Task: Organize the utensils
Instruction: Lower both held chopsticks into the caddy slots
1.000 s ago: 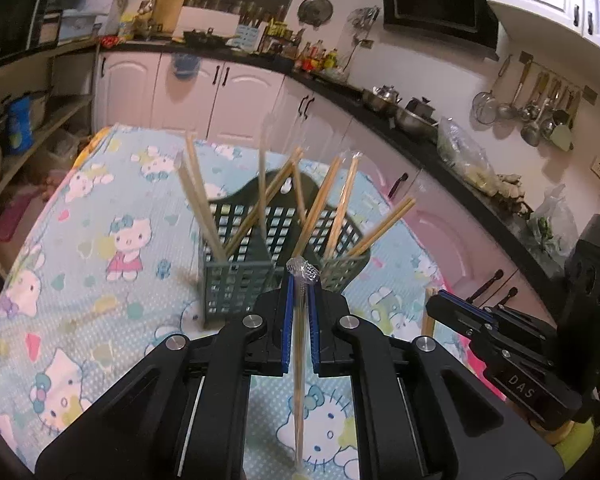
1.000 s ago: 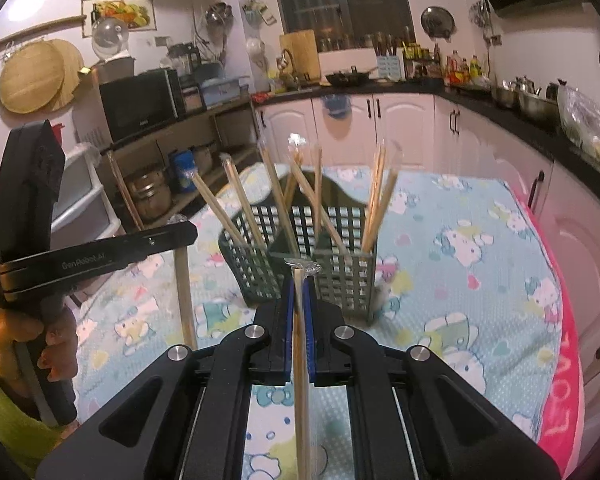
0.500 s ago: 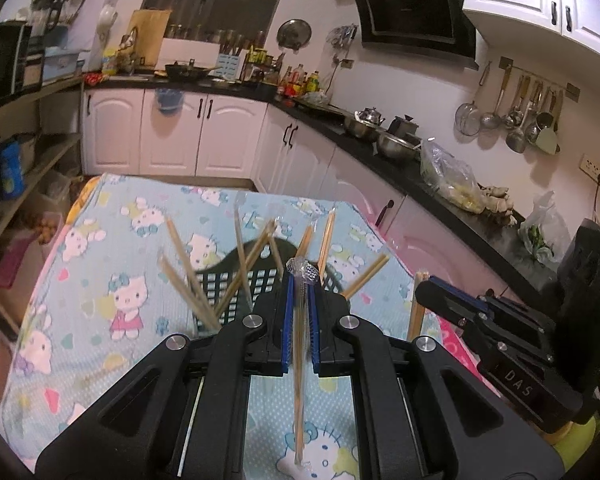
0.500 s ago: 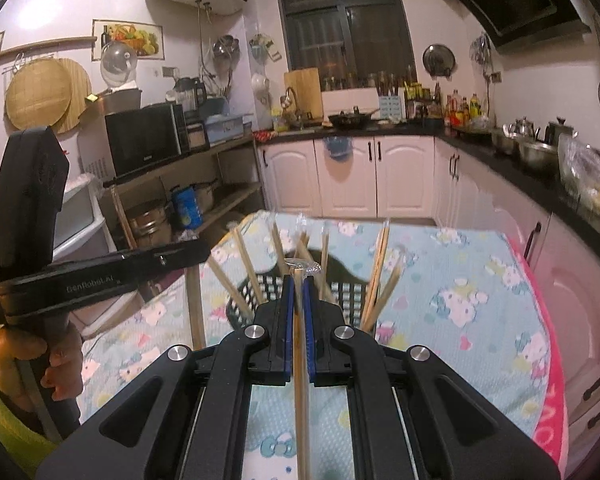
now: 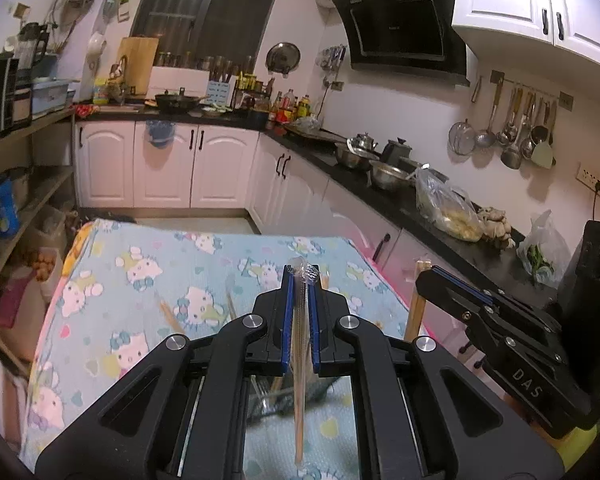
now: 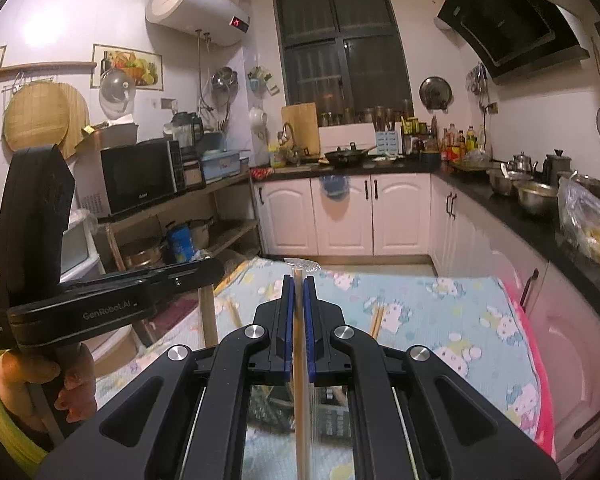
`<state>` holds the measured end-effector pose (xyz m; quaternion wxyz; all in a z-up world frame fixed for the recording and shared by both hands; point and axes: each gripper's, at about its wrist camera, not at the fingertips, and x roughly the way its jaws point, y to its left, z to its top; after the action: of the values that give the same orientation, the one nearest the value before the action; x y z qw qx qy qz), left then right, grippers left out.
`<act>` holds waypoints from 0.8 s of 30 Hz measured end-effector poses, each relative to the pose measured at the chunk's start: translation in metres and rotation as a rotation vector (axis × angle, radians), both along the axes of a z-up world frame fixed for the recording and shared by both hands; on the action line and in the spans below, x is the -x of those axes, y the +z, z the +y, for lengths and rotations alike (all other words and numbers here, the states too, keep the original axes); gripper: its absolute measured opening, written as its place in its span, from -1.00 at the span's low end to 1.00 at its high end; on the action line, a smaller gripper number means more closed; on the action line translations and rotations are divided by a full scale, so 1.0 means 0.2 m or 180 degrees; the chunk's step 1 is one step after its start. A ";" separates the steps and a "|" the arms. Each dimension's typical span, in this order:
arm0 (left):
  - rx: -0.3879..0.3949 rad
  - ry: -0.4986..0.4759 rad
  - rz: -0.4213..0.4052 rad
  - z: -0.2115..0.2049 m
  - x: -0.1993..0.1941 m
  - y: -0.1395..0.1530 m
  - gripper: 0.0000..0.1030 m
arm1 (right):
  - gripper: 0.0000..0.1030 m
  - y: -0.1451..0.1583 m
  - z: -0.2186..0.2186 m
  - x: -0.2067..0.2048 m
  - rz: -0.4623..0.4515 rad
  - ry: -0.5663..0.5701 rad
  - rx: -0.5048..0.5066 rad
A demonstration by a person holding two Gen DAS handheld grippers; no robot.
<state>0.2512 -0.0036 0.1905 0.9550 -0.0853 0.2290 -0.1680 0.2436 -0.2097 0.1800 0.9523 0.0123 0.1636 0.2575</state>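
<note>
Above the tabletop [image 5: 112,264], your left hand-held gripper [image 5: 300,276] clamps wrapped chopsticks [image 5: 300,360]; your right hand-held gripper [image 6: 299,284] clamps another wrapped pair [image 6: 300,380].

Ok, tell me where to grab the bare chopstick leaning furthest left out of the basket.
Grip the chopstick near its free top end, coming down from above and straddling the shaft. It leans up and left, and its lower part sits in the basket, hidden under the left gripper. That and the right gripper are each shut on a wrapped chopstick, so free one first.
</note>
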 end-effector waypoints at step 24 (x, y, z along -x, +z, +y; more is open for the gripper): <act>-0.0160 0.0367 -0.0287 0.10 -0.24 0.00 -0.96 | -0.90 0.08 0.06 -0.29 -0.0537 -0.0060 -0.0094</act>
<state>0.2996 0.0156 0.1902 0.9743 -0.0668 0.1847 -0.1106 0.3016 -0.1975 0.1951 0.9648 0.0062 0.0788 0.2510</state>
